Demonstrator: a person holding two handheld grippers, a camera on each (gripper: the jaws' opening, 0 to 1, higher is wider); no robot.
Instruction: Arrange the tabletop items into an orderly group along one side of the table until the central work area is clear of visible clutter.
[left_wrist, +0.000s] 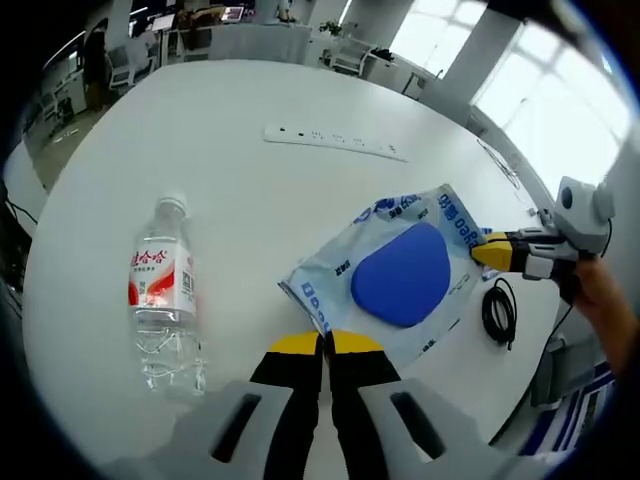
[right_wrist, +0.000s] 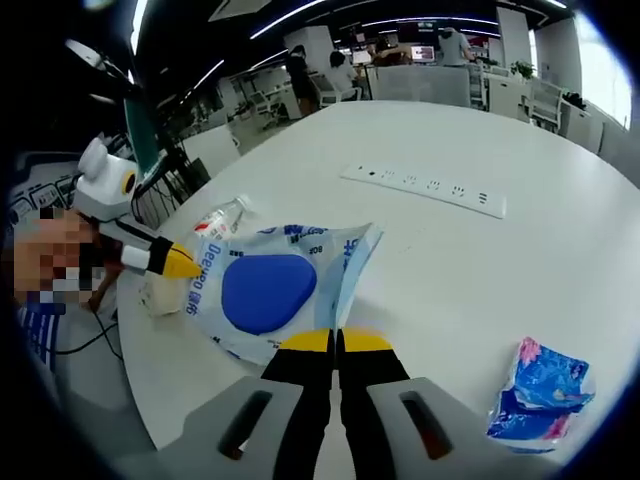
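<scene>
Inventory of the bench (left_wrist: 230, 110), as I read it from both hand-held gripper views.

1. Wipes pack (left_wrist: 395, 270): a flat soft pack with a blue oval lid, lying on the white bench. In the left gripper view it sits at about 1 o'clock from my left hand-held gripper (left_wrist: 325, 345), whose yellow tips meet on the pack's near edge. The jaws look pressed together on that edge, so I judge I am pinching the film there. The right hand-held gripper (left_wrist: 490, 250) comes in at 3 o'clock and meets the opposite end. In the right gripper view its own tips (right_wrist: 335, 342) also meet at the pack's edge (right_wrist: 270, 290). I judge the two-ended hold is there because a limp pack would sag or fold if dragged by one corner.

2. Water bottle (left_wrist: 165, 300): clear, red label, lying on its side at 10 o'clock from the left gripper, apart from the pack. It could roll if nudged.

3. Power strip (left_wrist: 335, 141): long and white, lying at 12 o'clock, well beyond the pack towards the middle of the bench. Untouched.

4. Coiled black cable (left_wrist: 497, 312): at 3 o'clock near the bench edge, just beside the pack's far end.

5. Small blue-and-pink packet (right_wrist: 540, 392): at 3 o'clock in the right gripper view, near the bench edge, well apart from the pack.

Status: items are scattered, grouping is not yet done, and the pack is the item in hand.
</scene>
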